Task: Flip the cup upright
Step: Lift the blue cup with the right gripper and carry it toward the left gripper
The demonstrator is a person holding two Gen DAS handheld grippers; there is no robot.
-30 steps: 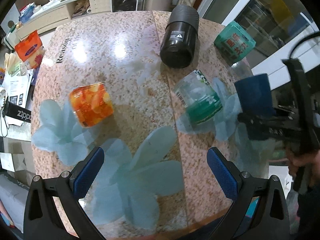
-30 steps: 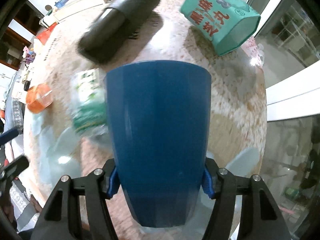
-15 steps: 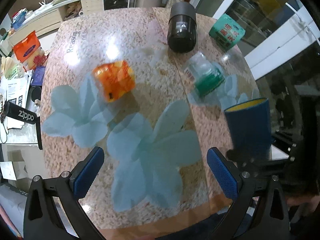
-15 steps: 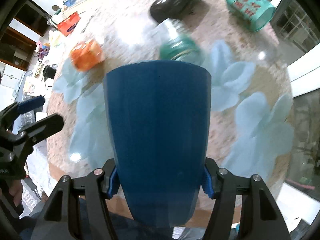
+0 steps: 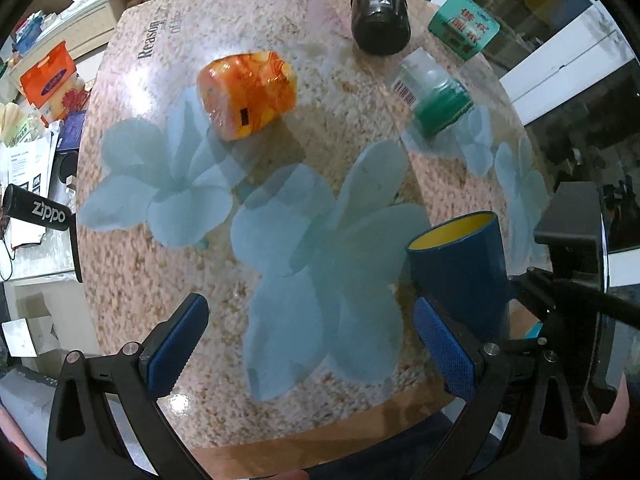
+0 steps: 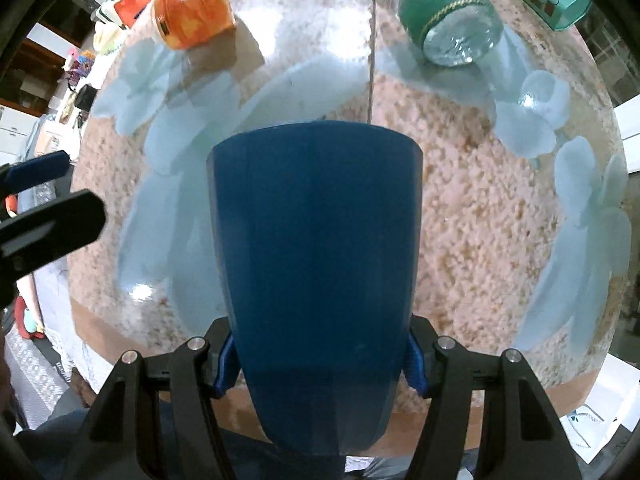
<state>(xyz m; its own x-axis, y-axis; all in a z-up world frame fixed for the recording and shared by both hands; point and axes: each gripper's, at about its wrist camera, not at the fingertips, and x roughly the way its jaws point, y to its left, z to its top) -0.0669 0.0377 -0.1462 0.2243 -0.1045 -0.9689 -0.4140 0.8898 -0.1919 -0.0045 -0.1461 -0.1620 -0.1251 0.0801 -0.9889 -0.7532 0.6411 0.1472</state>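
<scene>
Left wrist view: the left gripper [image 5: 308,344] hangs wide open and empty over the table's [image 5: 360,128] near edge. The cup [image 5: 460,268] stands mouth up, yellow inside showing, near the table's near right edge, just beyond the gripper's right finger.

Right wrist view: the right gripper [image 6: 318,364] is clamped on the cup [image 6: 316,264], its 2 pads pressing the lower wall on either side, the rim pointing away from the camera.
</scene>
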